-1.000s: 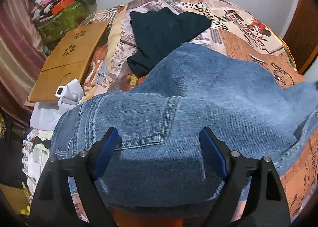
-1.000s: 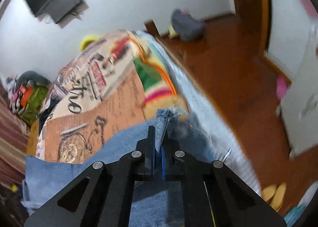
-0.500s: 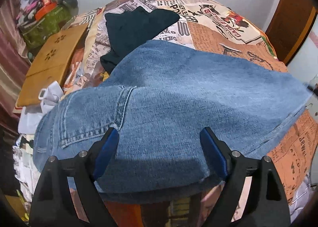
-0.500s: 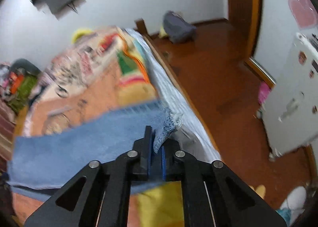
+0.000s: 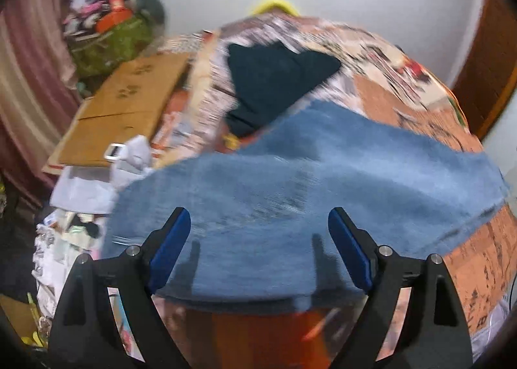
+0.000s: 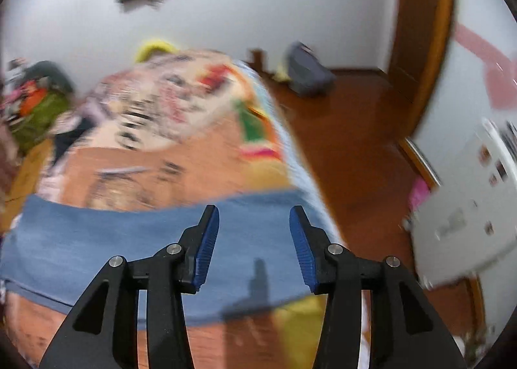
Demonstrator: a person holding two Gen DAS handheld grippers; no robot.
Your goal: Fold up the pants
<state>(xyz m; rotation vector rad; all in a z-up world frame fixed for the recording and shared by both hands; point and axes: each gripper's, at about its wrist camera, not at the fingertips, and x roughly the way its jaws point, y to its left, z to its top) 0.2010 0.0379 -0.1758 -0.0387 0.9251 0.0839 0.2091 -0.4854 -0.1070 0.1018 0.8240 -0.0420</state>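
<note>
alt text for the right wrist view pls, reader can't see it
The right gripper is open and empty above blue jeans spread flat across a bed with a patterned orange cover. To the right lies wooden floor; the picture is motion-blurred.

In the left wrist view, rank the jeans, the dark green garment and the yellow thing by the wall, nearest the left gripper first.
1. Jeans, right under the left gripper.
2. Dark green garment, mid-bed beyond them.
3. Yellow thing, behind the bed's far end.

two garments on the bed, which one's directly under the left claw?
The blue jeans, spread flat beneath the open left claw. The dark green garment lies farther up the bed.
</note>
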